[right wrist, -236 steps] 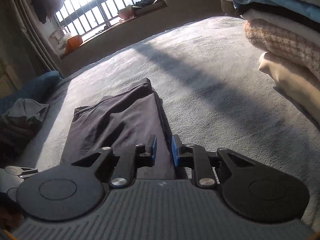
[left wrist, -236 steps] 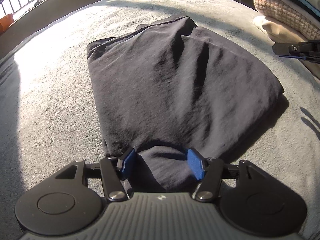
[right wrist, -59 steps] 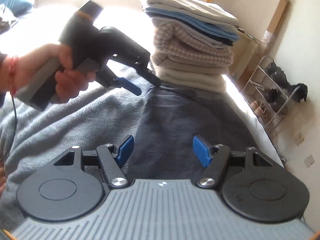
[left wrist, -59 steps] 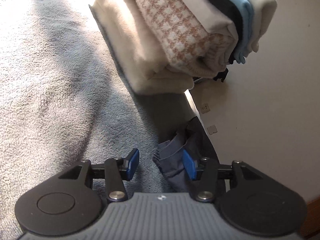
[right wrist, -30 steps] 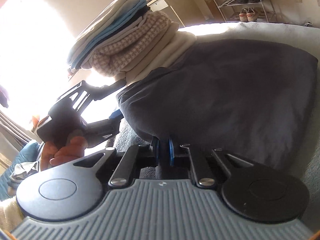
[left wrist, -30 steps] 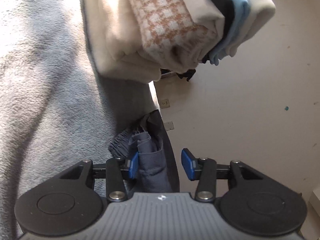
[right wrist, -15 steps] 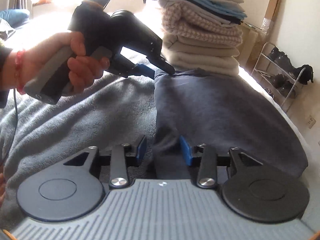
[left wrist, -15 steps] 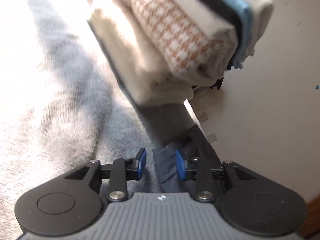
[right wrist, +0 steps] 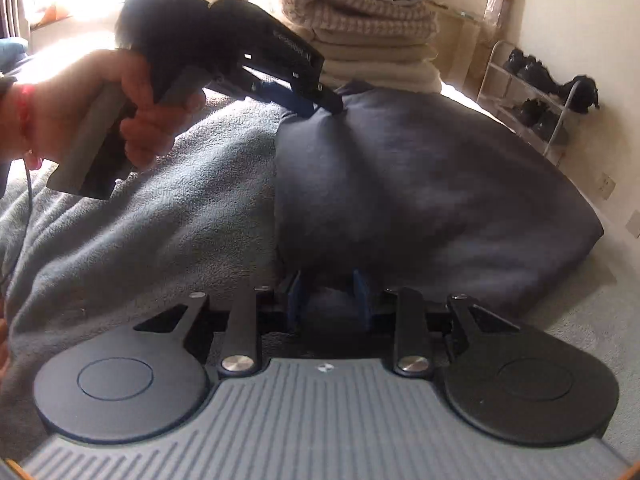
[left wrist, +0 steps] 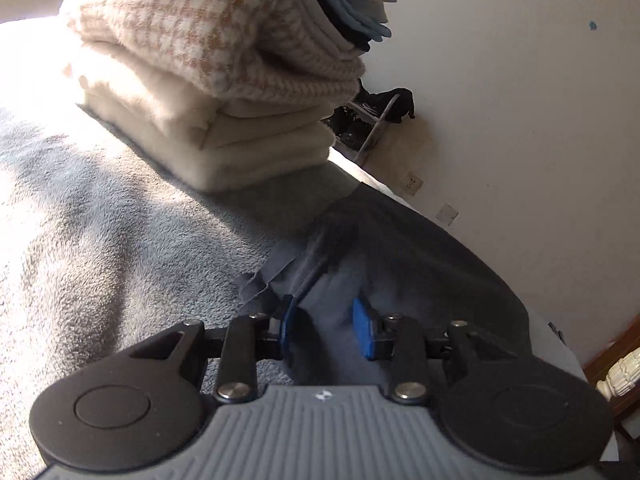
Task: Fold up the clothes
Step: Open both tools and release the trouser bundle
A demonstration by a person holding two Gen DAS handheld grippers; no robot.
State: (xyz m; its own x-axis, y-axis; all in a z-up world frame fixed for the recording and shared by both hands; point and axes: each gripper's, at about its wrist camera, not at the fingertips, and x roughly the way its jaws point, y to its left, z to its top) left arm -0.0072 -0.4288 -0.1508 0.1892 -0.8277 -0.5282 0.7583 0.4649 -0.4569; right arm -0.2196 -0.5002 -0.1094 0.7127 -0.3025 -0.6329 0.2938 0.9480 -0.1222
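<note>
A folded dark grey garment [left wrist: 420, 264] [right wrist: 440, 184] lies on the grey fleece blanket [right wrist: 180, 208], just in front of a tall stack of folded clothes [left wrist: 200, 80] [right wrist: 360, 32]. My left gripper [left wrist: 324, 330] [right wrist: 324, 106], held in a person's hand [right wrist: 100, 100], pinches the garment's far corner; its jaws are closing and creases run out from the pinch. At the near edge my right gripper [right wrist: 329, 292] has its blue pads on either side of bunched cloth, its jaws closing, and the fabric bulges up above them.
The blanket's edge falls off on the right beside a pale wall [left wrist: 520, 100] with sockets. A wire shoe rack [right wrist: 540, 92] [left wrist: 372, 120] stands by that wall. A bright window glares at the back left of the right wrist view.
Both views have rolled back to level. The right jaws went from shut to wide and now narrow again on the garment's near edge. The left gripper stays at the far corner, now further over the cloth.
</note>
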